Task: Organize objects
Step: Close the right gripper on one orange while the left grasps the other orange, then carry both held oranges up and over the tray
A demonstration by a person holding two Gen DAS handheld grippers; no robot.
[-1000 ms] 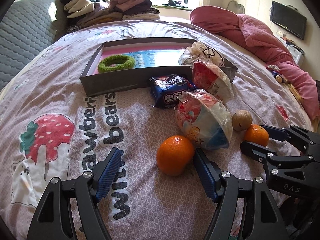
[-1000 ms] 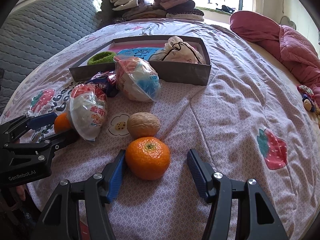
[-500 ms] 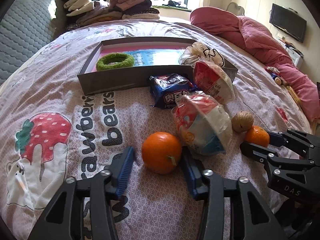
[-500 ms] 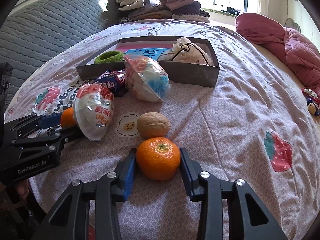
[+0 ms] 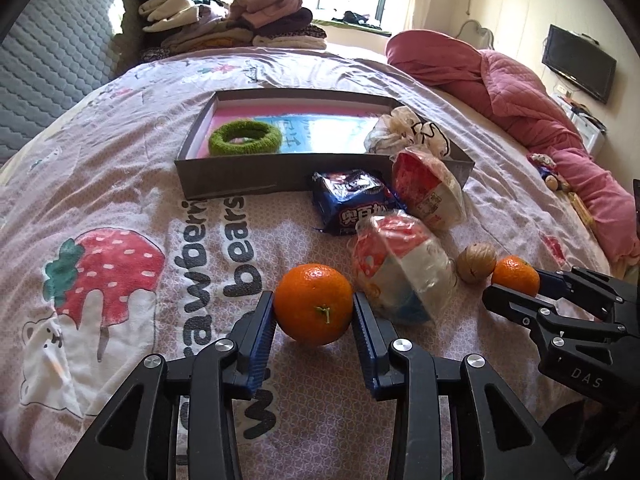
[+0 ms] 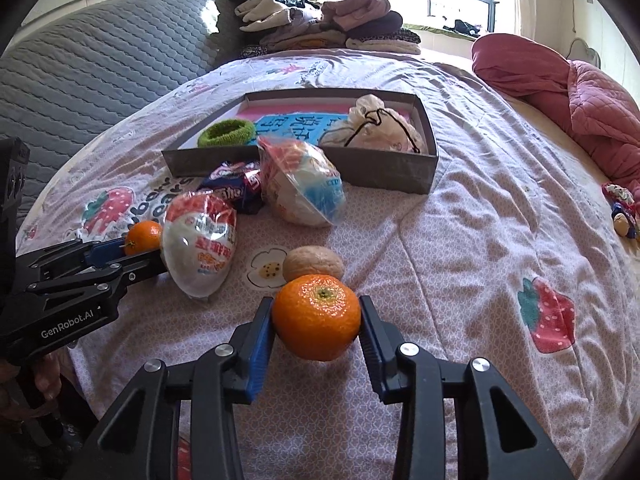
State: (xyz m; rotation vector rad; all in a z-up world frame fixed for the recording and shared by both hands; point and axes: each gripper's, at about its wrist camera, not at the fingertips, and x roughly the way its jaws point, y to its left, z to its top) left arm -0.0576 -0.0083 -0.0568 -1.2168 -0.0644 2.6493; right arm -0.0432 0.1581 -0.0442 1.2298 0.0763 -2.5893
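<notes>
While clamped, round dimpled orange (image 5: 314,304) glossy.

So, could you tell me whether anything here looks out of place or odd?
Nothing looks damaged or spilled. The snack packets, walnut and blue biscuit pack lie loose outside the box.

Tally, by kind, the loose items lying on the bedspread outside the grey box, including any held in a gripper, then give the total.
Mandarin oranges: 2, one in the left gripper, one in the right gripper
Walnut: 1
Clear-wrapped snack bowls: 2
Blue biscuit packet: 1
Total: 6
</notes>
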